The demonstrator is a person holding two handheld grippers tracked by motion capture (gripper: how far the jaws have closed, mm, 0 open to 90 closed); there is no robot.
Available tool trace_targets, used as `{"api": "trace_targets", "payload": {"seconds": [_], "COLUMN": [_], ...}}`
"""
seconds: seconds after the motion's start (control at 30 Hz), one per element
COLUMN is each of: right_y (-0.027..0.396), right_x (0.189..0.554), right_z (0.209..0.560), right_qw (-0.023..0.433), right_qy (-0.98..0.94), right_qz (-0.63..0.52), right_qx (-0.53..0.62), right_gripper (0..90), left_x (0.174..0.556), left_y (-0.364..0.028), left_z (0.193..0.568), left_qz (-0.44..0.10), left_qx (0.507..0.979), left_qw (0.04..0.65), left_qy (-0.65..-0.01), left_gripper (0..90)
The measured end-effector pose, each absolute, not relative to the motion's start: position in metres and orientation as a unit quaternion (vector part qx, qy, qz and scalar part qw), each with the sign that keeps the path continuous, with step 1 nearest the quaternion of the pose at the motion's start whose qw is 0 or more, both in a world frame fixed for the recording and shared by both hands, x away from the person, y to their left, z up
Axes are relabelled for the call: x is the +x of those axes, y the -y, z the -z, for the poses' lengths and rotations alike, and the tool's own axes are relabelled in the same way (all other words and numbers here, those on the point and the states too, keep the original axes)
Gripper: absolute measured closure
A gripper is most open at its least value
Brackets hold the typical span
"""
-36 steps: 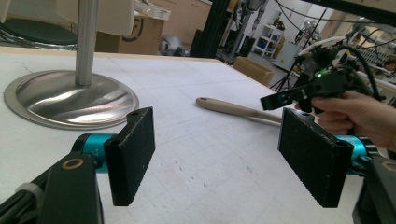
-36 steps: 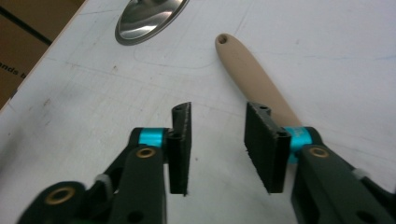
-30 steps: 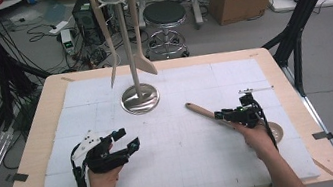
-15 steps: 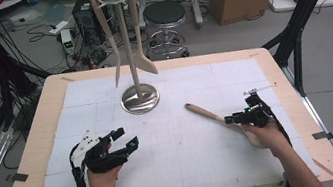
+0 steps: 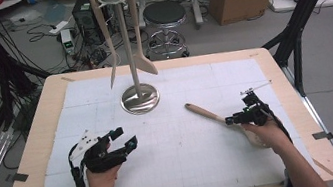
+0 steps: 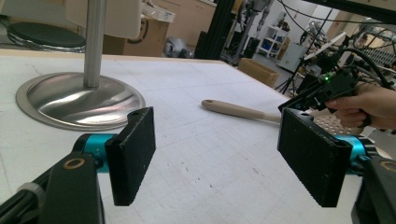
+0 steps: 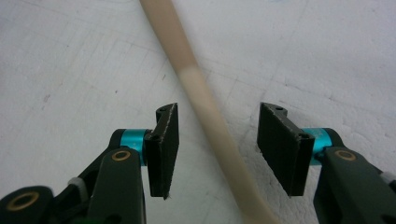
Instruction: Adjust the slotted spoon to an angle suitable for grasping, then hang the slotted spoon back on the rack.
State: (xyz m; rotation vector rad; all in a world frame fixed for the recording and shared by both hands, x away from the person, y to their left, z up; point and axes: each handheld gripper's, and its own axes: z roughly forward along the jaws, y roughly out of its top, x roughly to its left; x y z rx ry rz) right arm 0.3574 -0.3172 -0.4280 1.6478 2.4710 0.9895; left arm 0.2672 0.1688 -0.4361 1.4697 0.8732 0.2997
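A wooden spoon lies on the white mat, its handle [image 5: 205, 113] running from the middle toward the right. Its head sits under the person's right hand. In the right gripper view the handle [image 7: 198, 88] passes between my right gripper's [image 7: 218, 112] two pads, with a gap on each side. That right gripper [image 5: 232, 120] is open and held low over the handle. My left gripper [image 5: 123, 138] rests at the front left, open and holding nothing. The left gripper view looks between the left gripper's [image 6: 217, 126] wide jaws to the spoon handle [image 6: 238, 110] and the right gripper [image 6: 322, 91].
A metal utensil stand with a round base [image 5: 140, 100] rises at the back centre of the mat. Two wooden utensils [image 5: 108, 42] hang from its top. The base [image 6: 79, 100] is close in front of the left gripper. Beyond the table are a stool [image 5: 163, 15] and boxes.
The right hand has shifted slightly right and toward the near edge, staying astride the spoon handle. The left gripper has not moved.
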Motion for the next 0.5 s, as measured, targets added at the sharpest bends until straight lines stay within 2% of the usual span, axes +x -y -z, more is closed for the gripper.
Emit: {"api": "trace_targets", "payload": {"seconds": [0.4,0.5], "right_y": [0.311,0.306], "right_x": [0.359,0.358], "right_z": [0.434,0.435], "right_qw": [-0.003,0.017], "right_qy": [-0.808,-0.821], "right_qz": [-0.285,-0.271], "right_qx": [0.515,0.502], "right_gripper": [50.0,54.0], "left_x": [0.267,0.268], "left_y": [-0.169,-0.168], "left_z": [0.436,0.436], "left_qz": [-0.13,-0.128], "left_qx": [0.644,0.645], "left_qw": [0.648,0.648], "left_qy": [-0.384,-0.384], "left_gripper": [28.5,28.4]}}
